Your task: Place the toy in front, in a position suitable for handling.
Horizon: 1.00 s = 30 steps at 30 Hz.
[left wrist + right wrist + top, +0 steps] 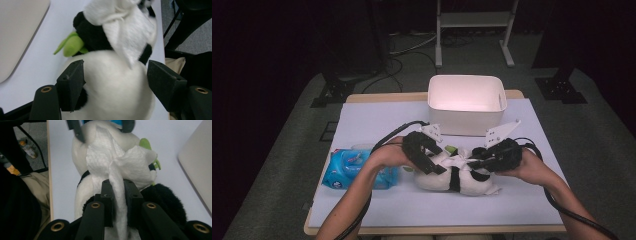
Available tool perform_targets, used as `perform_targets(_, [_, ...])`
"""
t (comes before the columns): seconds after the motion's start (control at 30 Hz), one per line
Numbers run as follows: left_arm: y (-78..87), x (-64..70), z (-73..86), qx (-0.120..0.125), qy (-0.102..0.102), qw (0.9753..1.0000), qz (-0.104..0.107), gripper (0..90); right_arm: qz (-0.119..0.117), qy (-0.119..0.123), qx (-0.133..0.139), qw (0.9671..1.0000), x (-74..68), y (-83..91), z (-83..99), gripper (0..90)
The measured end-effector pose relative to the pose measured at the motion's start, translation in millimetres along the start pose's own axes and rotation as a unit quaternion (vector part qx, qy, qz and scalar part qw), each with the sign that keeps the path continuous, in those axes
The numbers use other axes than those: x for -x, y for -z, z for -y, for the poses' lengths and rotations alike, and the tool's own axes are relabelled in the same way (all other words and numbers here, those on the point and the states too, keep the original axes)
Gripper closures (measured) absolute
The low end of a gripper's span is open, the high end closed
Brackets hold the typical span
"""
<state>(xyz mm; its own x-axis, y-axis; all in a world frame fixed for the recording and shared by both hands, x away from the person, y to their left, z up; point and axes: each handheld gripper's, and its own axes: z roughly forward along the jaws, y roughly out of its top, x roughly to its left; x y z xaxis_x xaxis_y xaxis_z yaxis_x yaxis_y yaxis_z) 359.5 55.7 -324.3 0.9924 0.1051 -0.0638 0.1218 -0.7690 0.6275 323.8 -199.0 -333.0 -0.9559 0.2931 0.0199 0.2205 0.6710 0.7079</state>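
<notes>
A plush panda [454,176] lies on its side near the middle of the desk [377,117], toward the 6 o'clock edge, with a white wipe [458,161] draped over its upper side. The left claw [435,165] stands wide, its jaws set either side of the panda's white belly. The right claw [473,164] is pinched tight on a twisted tail of the wipe.

At 9 o'clock from the panda, just beside it, lies a blue pack of wipes [354,170], under the person's left forearm. At 12 o'clock stands a white bin [466,103], open at the top, apart from the toy. Cables trail from both claws across the desk.

The left gripper view brings out a green leaf piece [72,45] against the panda's black patch, and the wipe hanging as a pale flap. The right gripper view shows the wipe's creased spread over the toy and the other claw's jaws beyond it; the desk's edge lies at 9 o'clock there.

The desk has a white cover over a wooden top. The floor around is grey, the room dark, with a pale metal frame [474,30] at 12 o'clock.
</notes>
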Motion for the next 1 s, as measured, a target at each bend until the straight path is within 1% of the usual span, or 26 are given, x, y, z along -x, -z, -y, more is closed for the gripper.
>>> perform_targets(0.07, [0.6, -2.2, -2.8, 0.007, 0.003, 1.0, 0.002, 31.3, 0.0, 0.006, 0.0, 1.0, -2.3, 0.6, 2.0, 78.9])
perform_targets(0.1, [0.8, -3.5, -4.7, 0.006, 0.001, 1.0, 0.002, 31.2, -0.001, 0.007, 0.0, 1.0, -3.6, 0.7, 2.7, 78.9])
perform_targets(0.17, [0.7, -5.3, -7.6, 0.009, 0.004, 0.9999, -0.002, 33.9, -0.008, 0.011, 0.0, 0.9999, -6.4, 0.4, 4.2, 78.8])
perform_targets(0.27, [-0.9, -8.9, -11.8, 0.0, 0.003, 1.0, -0.009, 36.1, -0.006, 0.017, 0.0, 0.9998, -8.9, 0.1, 4.4, 78.8])
perform_targets(0.4, [-4.5, -12.8, -15.6, -0.002, 0.002, 0.9999, -0.013, 44.2, -0.004, 0.026, -0.004, 0.9996, -13.9, 0.4, 4.8, 78.7])
perform_targets(0.43, [-5.9, -13.5, -16.6, -0.003, -0.002, 0.9999, -0.012, 47.7, -0.006, 0.028, -0.004, 0.9996, -14.7, 0.5, 5.3, 78.7])
perform_targets(0.47, [-6.6, -14.1, -17.3, -0.002, -0.002, 1.0, -0.009, 50.0, -0.005, 0.029, -0.006, 0.9995, -16.2, 1.0, 5.8, 78.7])
perform_targets(0.53, [-7.5, -16.0, -19.1, 0.001, -0.003, 1.0, -0.005, 53.0, -0.005, 0.033, -0.007, 0.9994, -18.0, 1.4, 6.4, 79.0])
perform_targets(0.6, [-8.4, -17.4, -20.5, 0.002, -0.003, 1.0, 0.0, 54.5, -0.01, 0.038, -0.006, 0.9992, -19.4, 1.0, 7.5, 79.2])
perform_targets(0.63, [-7.0, -19.4, -21.2, 0.008, 0.002, 0.9999, 0.009, 53.9, -0.013, 0.041, -0.008, 0.999, -21.2, 1.1, 8.1, 79.3])
perform_targets(0.73, [-6.7, -19.9, -21.7, 0.003, -0.001, 1.0, 0.008, 53.8, -0.012, 0.041, -0.008, 0.9991, -22.6, 1.9, 8.9, 79.3])
perform_targets(0.8, [-5.2, -20.4, -21.5, 0.008, 0.002, 0.9999, 0.011, 53.3, -0.015, 0.043, -0.008, 0.999, -22.8, 3.0, 10.3, 79.3])
perform_targets(0.83, [-3.6, -20.7, -21.5, 0.008, 0.002, 0.9999, 0.009, 52.2, -0.014, 0.043, -0.007, 0.9989, -23.0, 3.4, 11.2, 79.3])
perform_targets(0.87, [-1.3, -21.0, -21.5, 0.014, 0.006, 0.9998, 0.009, 51.2, -0.016, 0.042, -0.007, 0.999, -22.6, 4.1, 12.0, 79.3])
perform_targets(0.93, [1.2, -21.2, -21.8, 0.017, 0.006, 0.9998, 0.011, 51.0, -0.014, 0.041, -0.007, 0.999, -23.1, 4.9, 13.0, 79.3])
perform_targets(1.0, [2.8, -19.7, -22.8, 0.012, -0.001, 0.9999, 0.007, 51.0, -0.014, 0.039, -0.007, 0.9991, -23.2, 4.9, 13.3, 79.4])
